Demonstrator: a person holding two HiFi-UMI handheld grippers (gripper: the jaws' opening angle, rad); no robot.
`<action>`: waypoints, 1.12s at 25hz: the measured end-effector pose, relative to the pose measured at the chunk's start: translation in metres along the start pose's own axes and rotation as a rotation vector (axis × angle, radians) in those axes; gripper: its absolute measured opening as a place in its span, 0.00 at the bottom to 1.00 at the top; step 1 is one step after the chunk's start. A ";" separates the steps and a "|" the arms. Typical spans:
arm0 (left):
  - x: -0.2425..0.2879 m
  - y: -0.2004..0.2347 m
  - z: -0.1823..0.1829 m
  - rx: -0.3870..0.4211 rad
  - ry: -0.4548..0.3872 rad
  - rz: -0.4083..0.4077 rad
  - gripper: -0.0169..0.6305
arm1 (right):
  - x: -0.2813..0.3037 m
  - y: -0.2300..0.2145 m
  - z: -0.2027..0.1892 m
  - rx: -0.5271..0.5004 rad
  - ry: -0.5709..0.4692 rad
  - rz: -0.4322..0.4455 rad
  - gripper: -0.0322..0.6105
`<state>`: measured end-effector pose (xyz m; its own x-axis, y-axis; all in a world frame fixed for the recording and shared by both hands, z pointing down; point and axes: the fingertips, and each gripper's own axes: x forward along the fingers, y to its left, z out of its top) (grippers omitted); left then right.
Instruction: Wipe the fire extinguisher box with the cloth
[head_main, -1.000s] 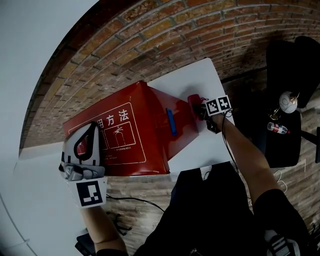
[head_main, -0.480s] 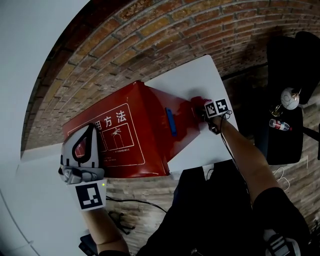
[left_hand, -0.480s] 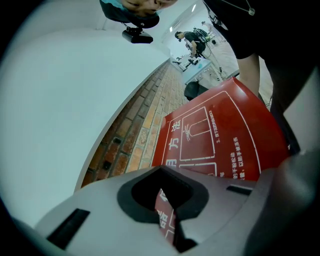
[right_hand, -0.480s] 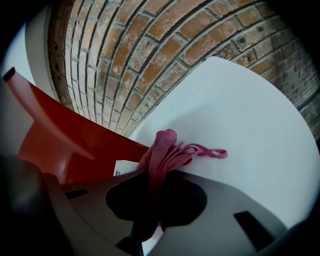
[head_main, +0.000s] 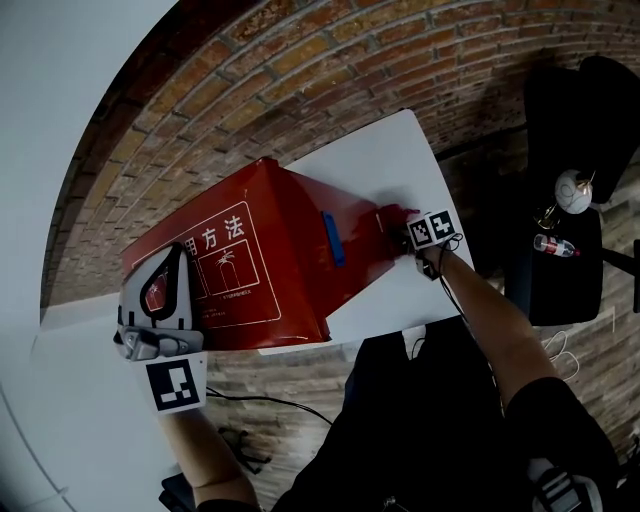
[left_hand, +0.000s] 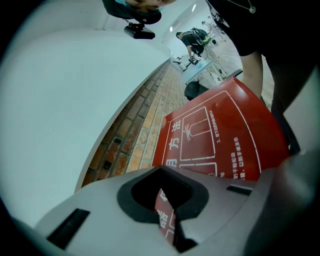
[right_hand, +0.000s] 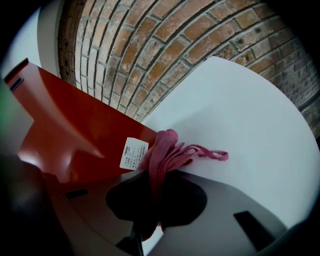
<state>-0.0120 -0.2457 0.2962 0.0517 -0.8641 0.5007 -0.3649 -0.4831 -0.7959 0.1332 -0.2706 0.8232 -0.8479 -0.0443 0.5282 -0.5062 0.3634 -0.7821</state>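
Fire extinguisher box (head_main: 270, 250): red, lies on white counter (head_main: 390, 160), printed face up, blue handle (head_main: 331, 238) on side facing R gripper. Brick surface (head_main: 300, 70) beyond counter.

L gripper (head_main: 178, 258): jaws closed, nothing between them; positioned over printed face at box's left end. Contact w/ box: cannot tell.

R gripper (head_main: 405, 232): jaws clamped on pink cloth (right_hand: 165, 150). Cloth bunched against box's side at its lower edge, beside white label (right_hand: 133, 153), w/ loose strand lying on counter.

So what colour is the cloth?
Pink. The cloth shows best in the right gripper view.
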 end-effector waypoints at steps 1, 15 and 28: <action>0.000 0.000 0.000 0.001 -0.001 0.000 0.05 | -0.001 0.001 -0.004 0.001 0.000 0.002 0.16; 0.000 0.001 0.002 0.007 0.000 -0.001 0.05 | -0.012 0.006 -0.026 0.029 -0.013 0.027 0.16; 0.001 0.001 0.004 0.003 -0.012 0.004 0.05 | -0.043 0.060 -0.009 0.088 -0.088 0.207 0.16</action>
<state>-0.0091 -0.2474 0.2943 0.0613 -0.8674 0.4937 -0.3623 -0.4803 -0.7988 0.1408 -0.2389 0.7568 -0.9435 -0.0596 0.3258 -0.3287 0.2905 -0.8986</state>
